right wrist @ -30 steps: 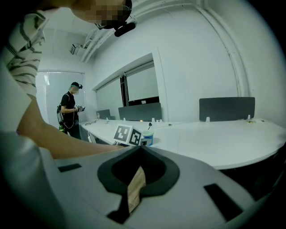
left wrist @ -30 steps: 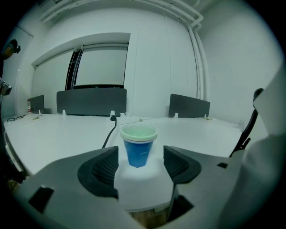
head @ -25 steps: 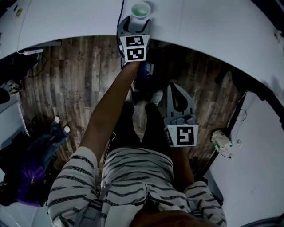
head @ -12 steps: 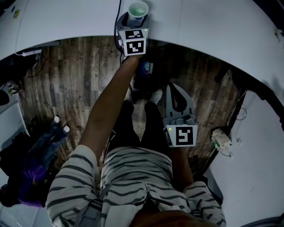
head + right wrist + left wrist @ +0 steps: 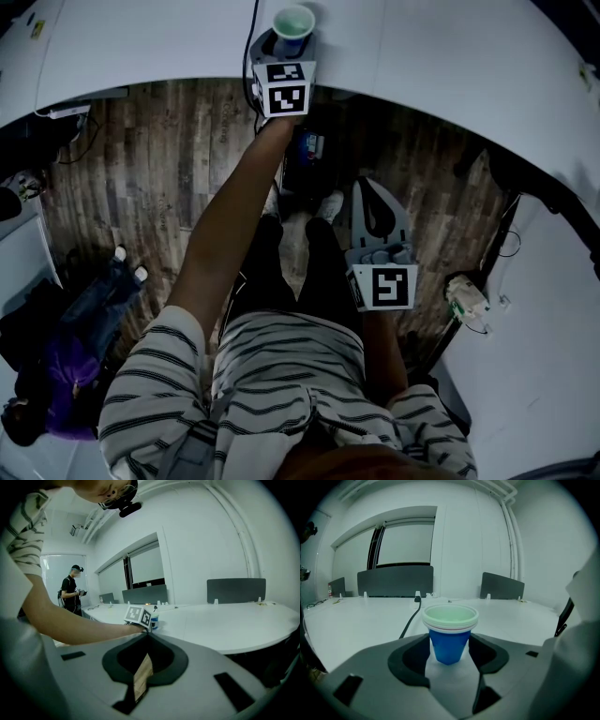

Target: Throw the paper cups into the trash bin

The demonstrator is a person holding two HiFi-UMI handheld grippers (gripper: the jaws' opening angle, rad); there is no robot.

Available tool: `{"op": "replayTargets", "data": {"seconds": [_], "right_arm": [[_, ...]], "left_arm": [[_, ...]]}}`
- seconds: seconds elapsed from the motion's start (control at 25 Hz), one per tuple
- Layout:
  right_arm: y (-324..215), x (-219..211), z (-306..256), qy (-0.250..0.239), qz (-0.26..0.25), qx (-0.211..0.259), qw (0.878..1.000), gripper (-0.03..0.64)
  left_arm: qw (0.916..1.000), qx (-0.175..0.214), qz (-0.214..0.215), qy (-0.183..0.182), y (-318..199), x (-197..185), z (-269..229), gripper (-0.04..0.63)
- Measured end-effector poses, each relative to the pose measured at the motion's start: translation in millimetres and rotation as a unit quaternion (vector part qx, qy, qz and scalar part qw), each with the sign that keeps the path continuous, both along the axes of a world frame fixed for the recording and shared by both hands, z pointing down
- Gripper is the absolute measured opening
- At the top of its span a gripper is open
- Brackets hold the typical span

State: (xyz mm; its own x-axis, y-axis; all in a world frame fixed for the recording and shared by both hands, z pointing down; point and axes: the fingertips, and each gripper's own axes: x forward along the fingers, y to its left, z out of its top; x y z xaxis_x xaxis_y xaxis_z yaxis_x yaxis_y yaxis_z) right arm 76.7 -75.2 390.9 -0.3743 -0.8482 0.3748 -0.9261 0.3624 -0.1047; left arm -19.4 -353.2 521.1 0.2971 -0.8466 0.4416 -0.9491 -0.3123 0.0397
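Observation:
A blue paper cup with a white rim (image 5: 450, 634) stands upright on the white table (image 5: 141, 47), close to its near edge. It also shows from above as the cup (image 5: 292, 23) and small in the right gripper view as the cup (image 5: 153, 620). My left gripper (image 5: 289, 42) reaches over the table edge with the cup between its jaws. In its own view the left gripper (image 5: 450, 645) has just been closing in; the pads stand close beside the cup's sides and I see no squeeze. My right gripper (image 5: 366, 184) hangs over the floor, shut and empty, tips together (image 5: 146, 633).
A black cable (image 5: 410, 618) runs across the table behind the cup. Grey screens (image 5: 395, 581) stand at the table's far side. Another person (image 5: 72, 590) stands far off. Bags (image 5: 66, 356) lie on the wood floor at left. A second white table (image 5: 534, 375) stands at right.
My left gripper has pushed a little further over the table edge, so the cup sits deeper between its jaws. The right gripper has kept still.

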Motion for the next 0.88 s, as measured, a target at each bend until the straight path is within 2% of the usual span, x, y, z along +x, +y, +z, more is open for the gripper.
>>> {"op": "replayTargets", "data": {"seconds": [0.44, 0.88], "right_arm": [[-0.2, -5.1, -12.6, 0.003, 0.008, 0.010, 1.000, 0.018], [9.3, -6.7, -38.7, 0.004, 0.011, 0.030, 0.999, 0.018]], "left_arm": [[0.9997, 0.017, 0.003, 0.015, 13.0, -7.3, -29.6, 0.258], [0.9985, 0.044, 0.007, 0.033, 47.8, -12.8, -79.3, 0.256]]}}
